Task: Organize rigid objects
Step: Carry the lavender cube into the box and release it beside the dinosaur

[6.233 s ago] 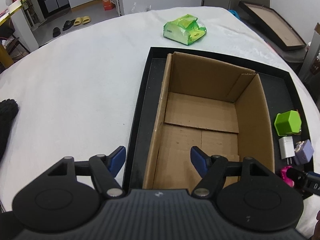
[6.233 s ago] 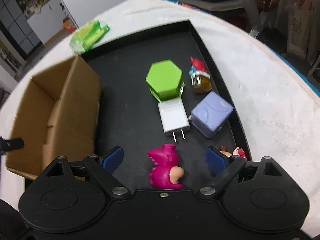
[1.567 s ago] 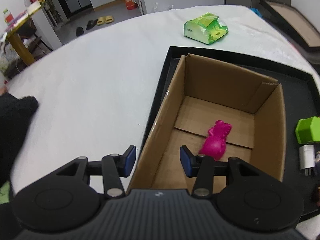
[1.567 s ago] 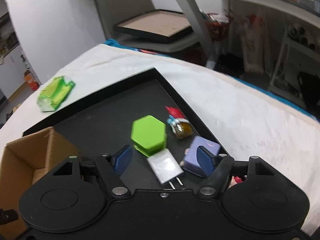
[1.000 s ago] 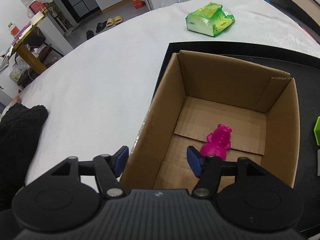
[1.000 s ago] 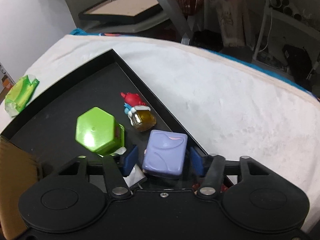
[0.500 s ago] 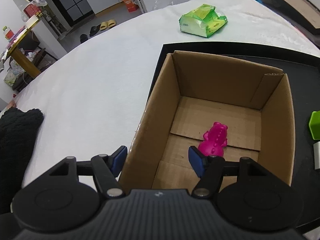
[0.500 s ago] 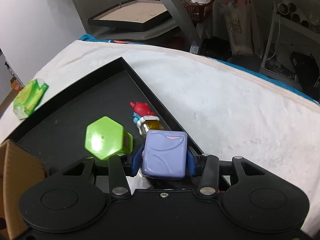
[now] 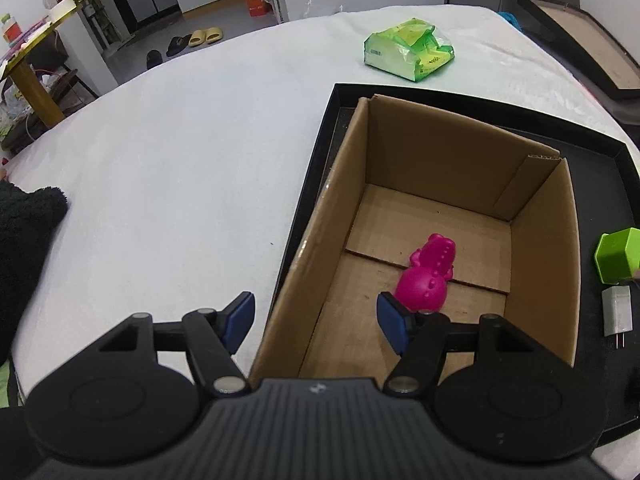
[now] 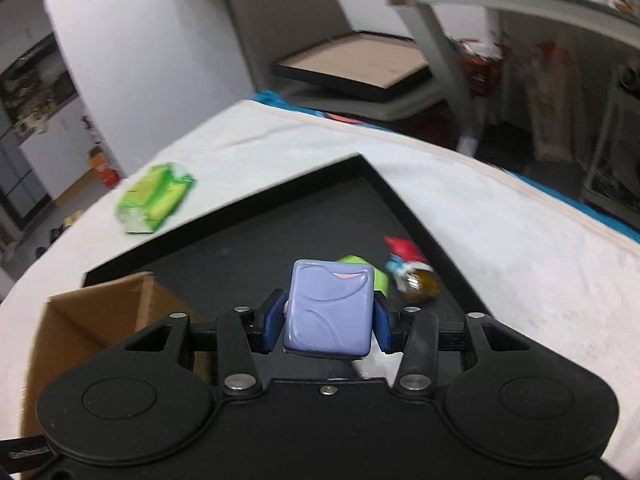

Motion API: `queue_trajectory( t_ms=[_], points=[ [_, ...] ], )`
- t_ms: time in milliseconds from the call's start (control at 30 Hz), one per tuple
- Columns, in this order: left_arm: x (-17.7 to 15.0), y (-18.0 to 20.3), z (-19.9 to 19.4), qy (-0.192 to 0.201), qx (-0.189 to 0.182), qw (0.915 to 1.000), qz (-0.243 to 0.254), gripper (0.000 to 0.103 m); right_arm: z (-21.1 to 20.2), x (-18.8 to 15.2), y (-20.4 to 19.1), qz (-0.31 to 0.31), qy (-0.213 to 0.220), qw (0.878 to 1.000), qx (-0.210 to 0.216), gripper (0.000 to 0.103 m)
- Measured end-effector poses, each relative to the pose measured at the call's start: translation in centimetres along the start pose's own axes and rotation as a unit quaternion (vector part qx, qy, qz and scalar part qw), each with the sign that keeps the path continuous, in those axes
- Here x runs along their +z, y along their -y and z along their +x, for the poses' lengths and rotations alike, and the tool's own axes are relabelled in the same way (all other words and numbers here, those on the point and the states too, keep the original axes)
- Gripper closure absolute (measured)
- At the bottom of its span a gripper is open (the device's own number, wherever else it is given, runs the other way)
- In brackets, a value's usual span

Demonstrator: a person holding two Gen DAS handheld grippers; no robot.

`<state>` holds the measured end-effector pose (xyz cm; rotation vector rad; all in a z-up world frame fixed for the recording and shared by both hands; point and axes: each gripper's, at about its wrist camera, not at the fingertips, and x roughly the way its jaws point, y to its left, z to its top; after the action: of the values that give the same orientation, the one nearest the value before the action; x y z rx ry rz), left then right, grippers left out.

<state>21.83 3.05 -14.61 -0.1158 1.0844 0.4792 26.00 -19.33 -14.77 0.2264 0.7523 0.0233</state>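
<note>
A pink dinosaur toy [image 9: 428, 280] lies on the floor of the open cardboard box [image 9: 544, 260], which stands in the black tray [image 9: 600, 140]. My left gripper [image 9: 316, 322] is open and straddles the box's near left wall, with neither pad touching it. My right gripper [image 10: 328, 328] is shut on a purple cube [image 10: 330, 312], held up above the tray [image 10: 320, 172]. Behind the cube a green hexagonal box [image 10: 380, 276] and a small bottle figure with a red hat [image 10: 412, 272] rest on the tray. The green box [image 9: 618, 256] and a white charger [image 9: 618, 310] lie right of the cardboard box.
A green packet [image 9: 408, 54] lies on the white tablecloth beyond the tray. A black fleecy sleeve [image 9: 24, 240] rests at the left edge. A framed board [image 10: 352, 68] sits on a chair past the table. The cardboard box [image 10: 100, 320] is low left in the right wrist view.
My right gripper closed on the purple cube and lifted it off the tray, tilting up and swinging towards the box. My left gripper shifted slightly along the box wall.
</note>
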Motion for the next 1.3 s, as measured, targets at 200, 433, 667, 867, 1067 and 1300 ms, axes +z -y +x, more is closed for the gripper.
queue_trajectory(
  t_ms=[200,433,667,867,1067,1300],
  points=[
    [-0.2,-0.8,-0.2,0.005,-0.020,0.9998,-0.004,0.037,-1.4,0.3,-2.5,-0.041,0.021,0.999,0.029,0.059],
    [-0.6,-1.7,-0.1,0.007,-0.049,0.9988,0.000,0.038,-3.1,0.1,-5.3,-0.078,0.040,0.994,0.069,0.059],
    [-0.8,-2.8,0.5,0.001,-0.074,0.9971,-0.014,0.044,-3.9,-0.5,-8.3,-0.120,0.045,0.987,0.094,0.059],
    [-1.1,-3.6,1.0,-0.002,-0.087,0.9955,-0.038,0.073,-3.9,-1.2,-10.5,-0.150,0.042,0.982,0.104,0.059],
    [-0.8,-5.5,1.9,-0.019,-0.110,0.9914,-0.068,0.088,-3.8,-2.2,-13.1,-0.184,0.035,0.975,0.116,0.059],
    [-0.9,-6.3,2.2,-0.023,-0.132,0.9883,-0.074,0.088,-3.3,-4.0,-15.6,-0.221,0.010,0.966,0.132,0.059]
  ],
)
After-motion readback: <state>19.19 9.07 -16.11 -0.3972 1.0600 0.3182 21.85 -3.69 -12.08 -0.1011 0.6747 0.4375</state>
